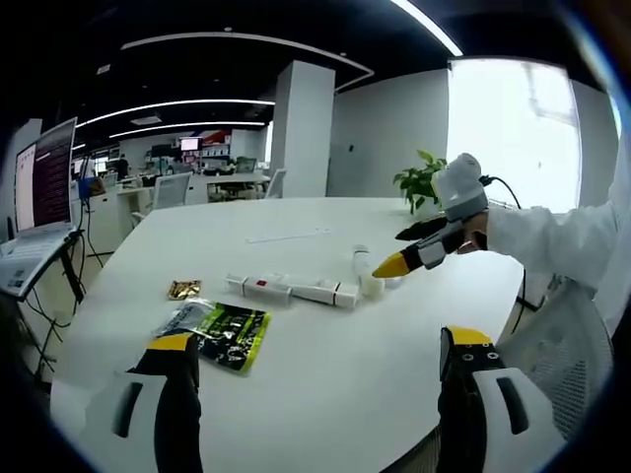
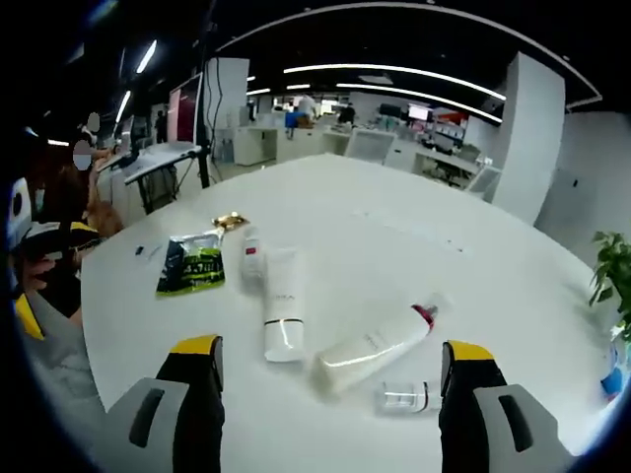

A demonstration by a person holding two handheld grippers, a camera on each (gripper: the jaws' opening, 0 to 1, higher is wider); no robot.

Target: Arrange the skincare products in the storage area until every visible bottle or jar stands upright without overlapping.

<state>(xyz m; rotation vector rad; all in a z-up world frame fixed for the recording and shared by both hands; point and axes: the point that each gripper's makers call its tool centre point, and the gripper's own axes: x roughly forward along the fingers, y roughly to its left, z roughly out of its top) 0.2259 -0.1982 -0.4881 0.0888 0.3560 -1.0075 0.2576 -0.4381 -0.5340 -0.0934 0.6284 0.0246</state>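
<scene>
Right now the skincare products all lie on their sides on the round white table (image 2: 414,227). In the right gripper view, a white tube (image 2: 283,313) lies just left of centre, its cap toward the bottom of the frame. Beside it to the right a cream pump bottle (image 2: 377,349) lies slanted, its red-collared nozzle pointing to the upper right. A small clear bottle (image 2: 406,398) rests close under it, and a small white bottle with a red label (image 2: 252,253) sits at the tube's upper left. Further left lie a green-and-black sachet (image 2: 191,264) and a small gold packet (image 2: 230,221).

The right gripper (image 2: 330,363) hovers low in the frame above the table, jaws spread wide and gripping nothing (the pump bottle lies between them in the picture).

In the left gripper view, the left gripper (image 1: 317,355) likewise stands parted and empty at the bottom. The right gripper comes in from the right, its yellow tip near the products at mid-frame.
</scene>
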